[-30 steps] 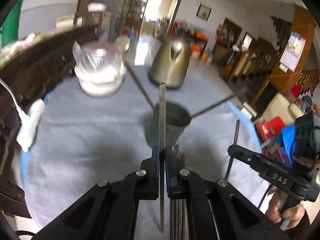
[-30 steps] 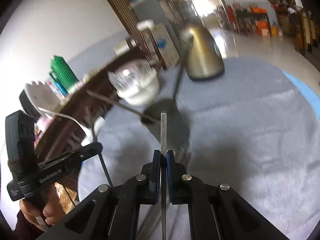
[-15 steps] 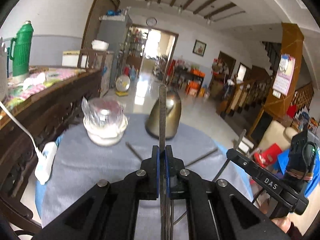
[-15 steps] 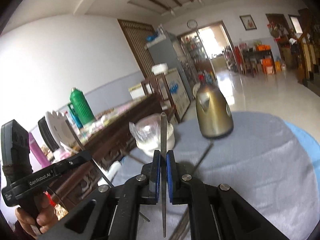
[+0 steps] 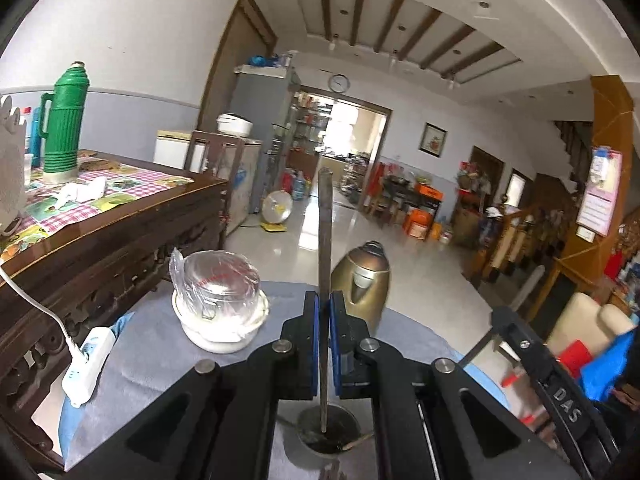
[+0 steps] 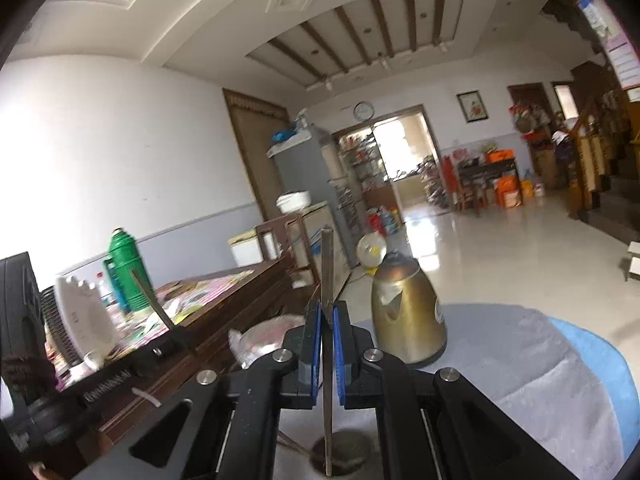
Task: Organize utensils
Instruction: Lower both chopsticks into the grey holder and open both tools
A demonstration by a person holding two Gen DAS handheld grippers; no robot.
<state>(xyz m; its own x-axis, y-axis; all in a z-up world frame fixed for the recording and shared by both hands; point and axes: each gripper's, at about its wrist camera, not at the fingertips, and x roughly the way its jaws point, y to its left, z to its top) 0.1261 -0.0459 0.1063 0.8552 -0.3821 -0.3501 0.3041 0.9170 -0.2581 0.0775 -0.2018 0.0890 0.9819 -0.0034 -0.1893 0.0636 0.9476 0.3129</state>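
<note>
Now Both Chopsticks Hung Over The Holder

Left wrist: left hand-held gripper (image 5: 323,344) clenched an upright chopstick (image 5: 324,240); holder (image 5: 328,432) at 6 o'clock.

Right wrist: right hand-held gripper (image 6: 327,354) clenched another upright stick (image 6: 327,272); cup (image 6: 340,456) at 6 o'clock.

A thin metal stick (image 5: 324,248) is held upright between the blue pads (image 5: 316,320) of the left gripper (image 5: 323,320), which are pressed tight on it. Its lower end is seen over a round metal cup (image 5: 328,428) on the grey cloth (image 5: 148,368). A white bowl (image 5: 220,320) covered with clear plastic is set to the left, and a gold kettle (image 5: 366,280) just behind. The other gripper (image 5: 532,356) is seen at the right.
</note>
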